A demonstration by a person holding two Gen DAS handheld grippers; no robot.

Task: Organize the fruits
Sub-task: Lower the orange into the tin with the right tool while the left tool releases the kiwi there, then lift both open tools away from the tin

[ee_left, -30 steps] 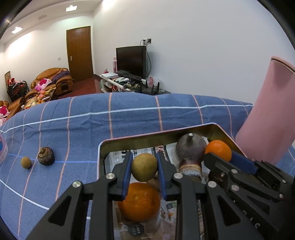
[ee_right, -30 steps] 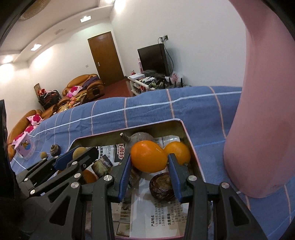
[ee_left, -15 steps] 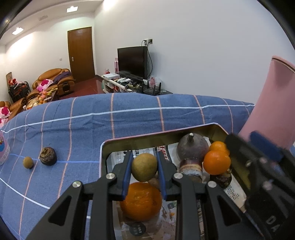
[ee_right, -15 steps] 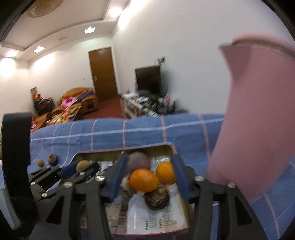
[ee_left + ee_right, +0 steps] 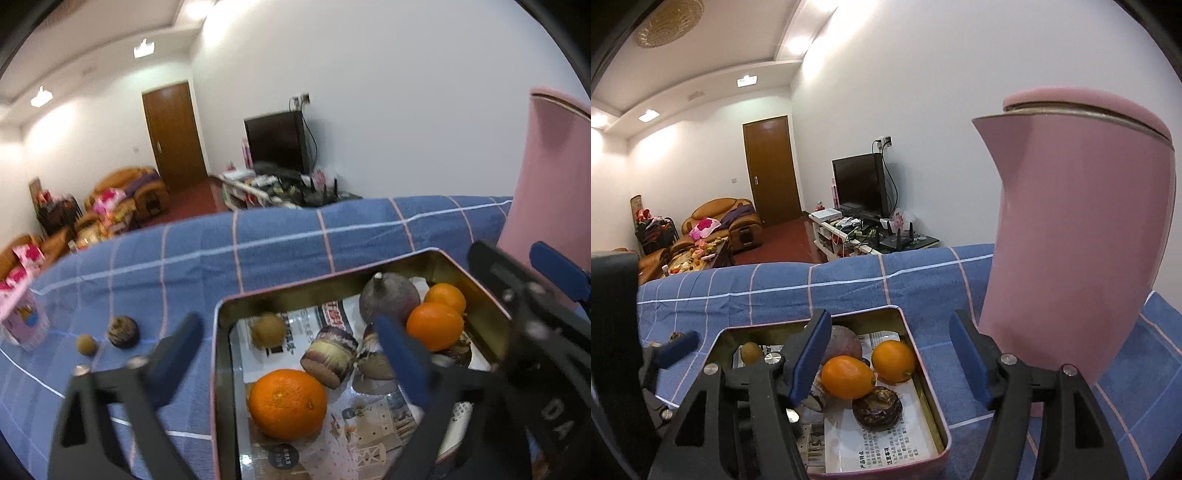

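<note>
A gold metal tin lined with printed paper sits on the blue checked cloth. Inside it are a big orange, a small brown-green fruit, a purple fruit, two smaller oranges and cut dark fruits. My left gripper hangs over the tin's left end, its jaws opening wide with nothing pressed between them. My right gripper hovers above the tin's right end, jaws opening and empty; an orange lies loose below it.
A tall pink kettle stands close on the right of the tin. Left of the tin, a small tan fruit and a dark wrinkled fruit lie on the cloth. A pink carton stands at the far left.
The left jaws opened and the brown-green fruit dropped into the tin. The right jaws let go of an orange, which now rests in the tin, and that gripper rose and tilted up.
</note>
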